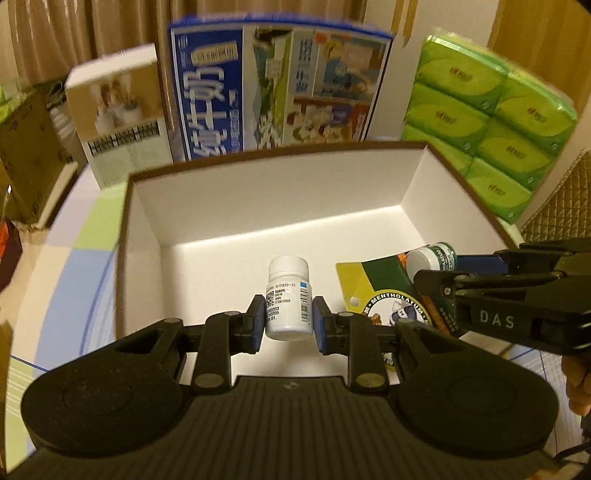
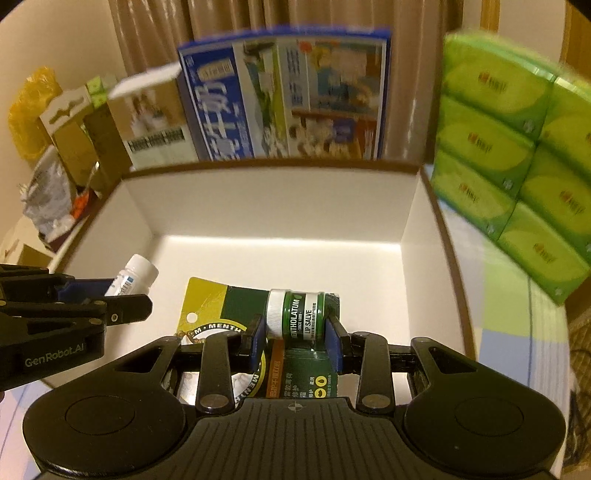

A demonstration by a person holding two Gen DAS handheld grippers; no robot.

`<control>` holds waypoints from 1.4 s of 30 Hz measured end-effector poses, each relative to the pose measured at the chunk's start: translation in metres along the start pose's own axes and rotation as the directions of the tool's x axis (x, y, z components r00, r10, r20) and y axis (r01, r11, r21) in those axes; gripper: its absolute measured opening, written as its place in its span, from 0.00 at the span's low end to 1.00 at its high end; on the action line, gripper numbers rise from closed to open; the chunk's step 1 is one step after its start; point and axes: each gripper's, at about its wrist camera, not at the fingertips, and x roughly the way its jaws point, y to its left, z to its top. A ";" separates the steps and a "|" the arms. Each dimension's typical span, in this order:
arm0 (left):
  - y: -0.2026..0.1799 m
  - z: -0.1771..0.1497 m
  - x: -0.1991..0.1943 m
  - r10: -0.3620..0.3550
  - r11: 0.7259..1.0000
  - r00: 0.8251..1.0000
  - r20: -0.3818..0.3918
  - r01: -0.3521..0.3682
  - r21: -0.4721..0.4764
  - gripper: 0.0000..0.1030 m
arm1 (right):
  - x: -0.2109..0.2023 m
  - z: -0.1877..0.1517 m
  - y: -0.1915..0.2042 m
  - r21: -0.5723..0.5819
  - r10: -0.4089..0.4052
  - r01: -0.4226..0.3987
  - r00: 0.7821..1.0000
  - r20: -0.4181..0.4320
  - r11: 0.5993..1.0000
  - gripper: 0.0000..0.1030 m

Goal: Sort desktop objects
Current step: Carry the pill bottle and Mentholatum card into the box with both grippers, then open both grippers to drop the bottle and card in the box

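this looks like a home room: beige curtains [image 1: 92,33] hang behind the table, where a milk carton box [image 1: 280,85] and green tissue packs [image 1: 487,122] (household supplies) stand.

Bottle [image 1: 288,299] left of lip salve pack [image 2: 295,317]

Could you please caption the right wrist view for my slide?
Right tool holding carded Mentholatum lip salve over white box.
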 end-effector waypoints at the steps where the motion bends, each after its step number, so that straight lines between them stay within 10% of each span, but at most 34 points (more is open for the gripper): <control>1: 0.000 0.000 0.006 -0.001 1.000 1.000 -0.014 0.001 -0.005 0.21 | 0.006 0.001 -0.002 -0.001 -0.001 0.001 1.000 -0.017 1.000 0.31; 19: 0.002 0.000 0.076 0.005 0.995 0.962 -0.271 -0.031 -0.090 0.21 | 0.061 0.010 -0.019 0.001 -0.023 0.024 0.968 -0.249 1.000 0.32; 21: 0.003 0.001 0.077 0.006 0.995 0.960 -0.280 -0.034 -0.094 0.23 | 0.061 0.011 -0.021 0.011 -0.007 0.011 0.964 -0.267 1.000 0.50; 23: 0.004 0.001 0.076 0.000 0.995 0.958 -0.288 -0.030 -0.100 0.32 | 0.058 0.010 -0.020 0.004 -0.011 0.012 0.965 -0.261 1.000 0.79; 30: 0.008 0.001 0.065 0.024 0.996 0.956 -0.292 -0.049 -0.079 0.66 | 0.046 0.005 -0.023 -0.013 0.032 -0.038 0.953 -0.300 0.999 0.84; 42: 0.007 0.000 0.035 0.017 0.998 0.962 -0.274 -0.034 -0.058 0.80 | 0.009 0.002 -0.008 -0.081 0.045 -0.068 0.964 -0.264 0.994 0.92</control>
